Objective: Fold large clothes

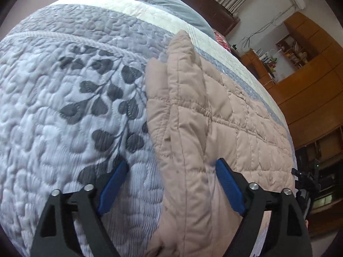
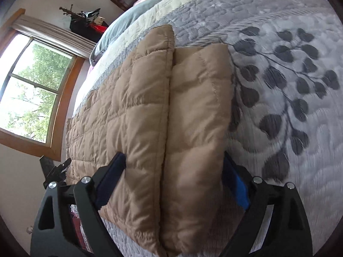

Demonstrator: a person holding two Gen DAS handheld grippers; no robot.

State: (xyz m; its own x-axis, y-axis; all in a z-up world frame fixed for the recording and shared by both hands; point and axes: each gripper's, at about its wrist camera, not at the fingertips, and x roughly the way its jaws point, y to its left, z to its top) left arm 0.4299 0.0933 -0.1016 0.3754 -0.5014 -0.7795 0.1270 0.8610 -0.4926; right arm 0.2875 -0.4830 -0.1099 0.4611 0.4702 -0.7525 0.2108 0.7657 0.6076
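Observation:
A beige quilted padded garment lies folded on the bed's grey leaf-patterned quilt. Its long folded edge runs between the blue pads of my left gripper, which stands wide open just over the cloth without pinching it. In the right wrist view the same garment shows two thick layers side by side, ending short of the quilt beyond. My right gripper is open around the near end of that fold. Its right pad is partly hidden behind the fabric.
A grey pillow and a cream band of bedding lie at the head of the bed. Wooden cabinets stand beyond the bed's right side. A window is on the wall to the left. The other gripper shows at the garment's far edge.

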